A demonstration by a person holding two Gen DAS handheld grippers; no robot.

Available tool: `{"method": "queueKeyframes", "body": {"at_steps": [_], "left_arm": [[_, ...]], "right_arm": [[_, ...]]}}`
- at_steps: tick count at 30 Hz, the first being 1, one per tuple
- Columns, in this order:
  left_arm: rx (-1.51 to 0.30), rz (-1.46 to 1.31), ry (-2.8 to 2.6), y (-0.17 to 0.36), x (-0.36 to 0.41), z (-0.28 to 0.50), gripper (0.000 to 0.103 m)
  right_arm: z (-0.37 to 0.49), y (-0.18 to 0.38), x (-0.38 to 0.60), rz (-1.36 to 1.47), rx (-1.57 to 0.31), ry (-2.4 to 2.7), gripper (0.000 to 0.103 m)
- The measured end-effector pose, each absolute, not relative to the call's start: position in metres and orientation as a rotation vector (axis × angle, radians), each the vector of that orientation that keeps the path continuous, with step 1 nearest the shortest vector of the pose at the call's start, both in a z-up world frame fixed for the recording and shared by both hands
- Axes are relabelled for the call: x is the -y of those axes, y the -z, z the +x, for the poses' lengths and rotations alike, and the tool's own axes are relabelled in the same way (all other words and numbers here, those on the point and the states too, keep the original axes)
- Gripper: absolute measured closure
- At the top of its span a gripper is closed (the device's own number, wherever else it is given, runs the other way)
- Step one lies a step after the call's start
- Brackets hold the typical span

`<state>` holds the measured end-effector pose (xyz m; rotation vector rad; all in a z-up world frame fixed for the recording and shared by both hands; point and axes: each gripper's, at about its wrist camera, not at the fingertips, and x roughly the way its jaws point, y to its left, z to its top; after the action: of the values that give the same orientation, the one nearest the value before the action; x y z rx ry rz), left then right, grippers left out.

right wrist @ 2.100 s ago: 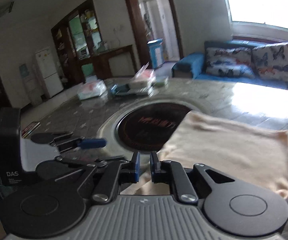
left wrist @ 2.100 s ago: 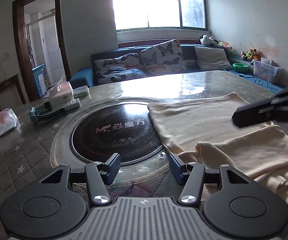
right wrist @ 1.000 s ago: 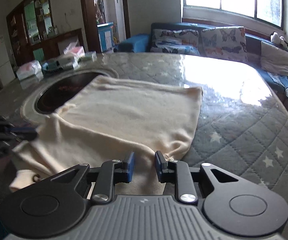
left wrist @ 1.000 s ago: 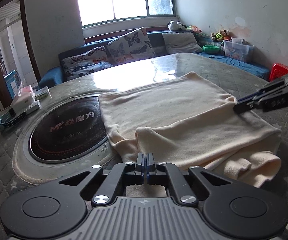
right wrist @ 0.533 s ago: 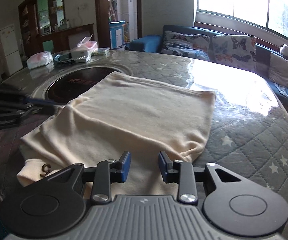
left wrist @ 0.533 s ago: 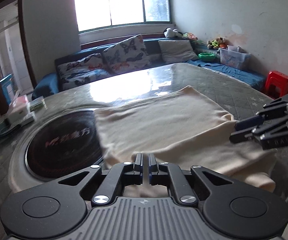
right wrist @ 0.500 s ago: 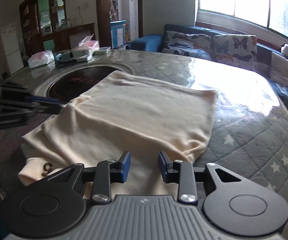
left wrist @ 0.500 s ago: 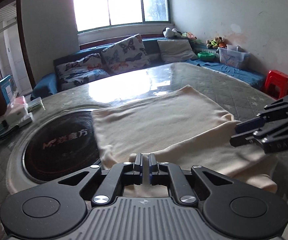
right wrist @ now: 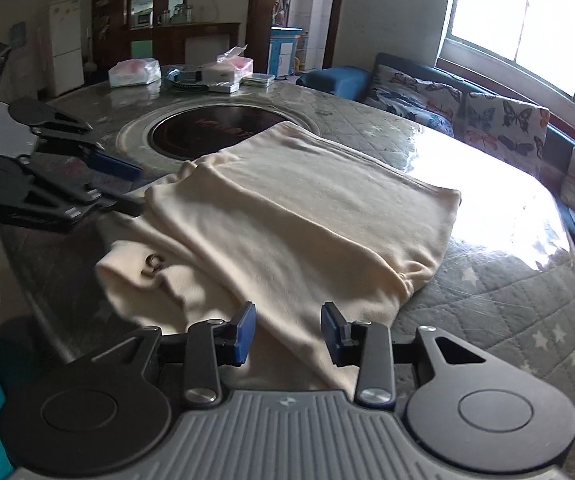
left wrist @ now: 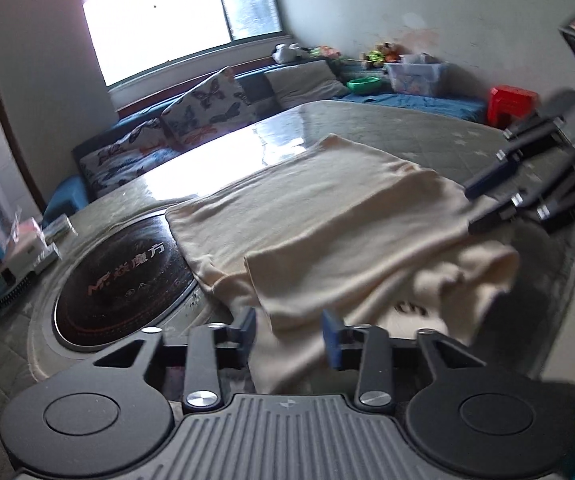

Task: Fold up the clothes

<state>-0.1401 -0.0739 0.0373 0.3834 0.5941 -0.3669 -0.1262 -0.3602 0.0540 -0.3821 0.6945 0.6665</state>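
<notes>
Looking at: we see a cream cloth (right wrist: 295,216) lying on a big round table (right wrist: 499,304) with a grey quilted cover and small stars.
Cloth: it is folded over on itself, so we see one layer on top of another. Its near edge is bunched up and hangs a bit over the table rim. A small dark letter mark (right wrist: 152,263) shows on the bunched part.
Left claw (left wrist: 289,334): our two blue pads stand wide apart. The near edge of the cloth lies between and under them, but we do not pinch it.
Right claw (right wrist: 287,334): our pads stand wide apart here too. The cloth edge sits just in front of them, not gripped.
Where the claws are: we have one at each end of the near cloth edge. In the left view the right claw pokes in from the right side, close to the cloth.
Black circle (left wrist: 127,276): a round dark plate is set in the table. One side of the cloth covers a bit of it.
Far side: we see boxes (right wrist: 223,72) on the table and a blue sofa (right wrist: 459,100) with butterfly pillows under the window.
</notes>
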Motion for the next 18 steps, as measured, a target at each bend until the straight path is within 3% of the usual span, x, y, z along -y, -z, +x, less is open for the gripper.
{"method": "queueKeyframes", "body": {"at_steps": [5,8,14,16,18], "left_arm": [[-0.532,0.558,0.422,-0.026,0.085,-0.173,0.059],[-0.522,0.605,0.445,-0.014,0.096,-0.177,0.059],[-0.443,0.639,0.485,-0.006,0.115,-0.173,0.060],[-0.433,0.634,0.491,-0.005,0.118,-0.169,0.077],[-0.437,0.587,0.492,-0.010,0.115,-0.162,0.085]], "right_arm": [[-0.139,-0.054,0.369,-0.459,-0.698,-0.667,0.064],[-0.148,-0.052,0.369,-0.522,-0.688,-0.686,0.056],[-0.162,-0.046,0.365,-0.608,-0.654,-0.724,0.049],[-0.164,-0.043,0.363,-0.629,-0.645,-0.735,0.047],[-0.168,-0.040,0.361,-0.672,-0.606,-0.735,0.045]]}}
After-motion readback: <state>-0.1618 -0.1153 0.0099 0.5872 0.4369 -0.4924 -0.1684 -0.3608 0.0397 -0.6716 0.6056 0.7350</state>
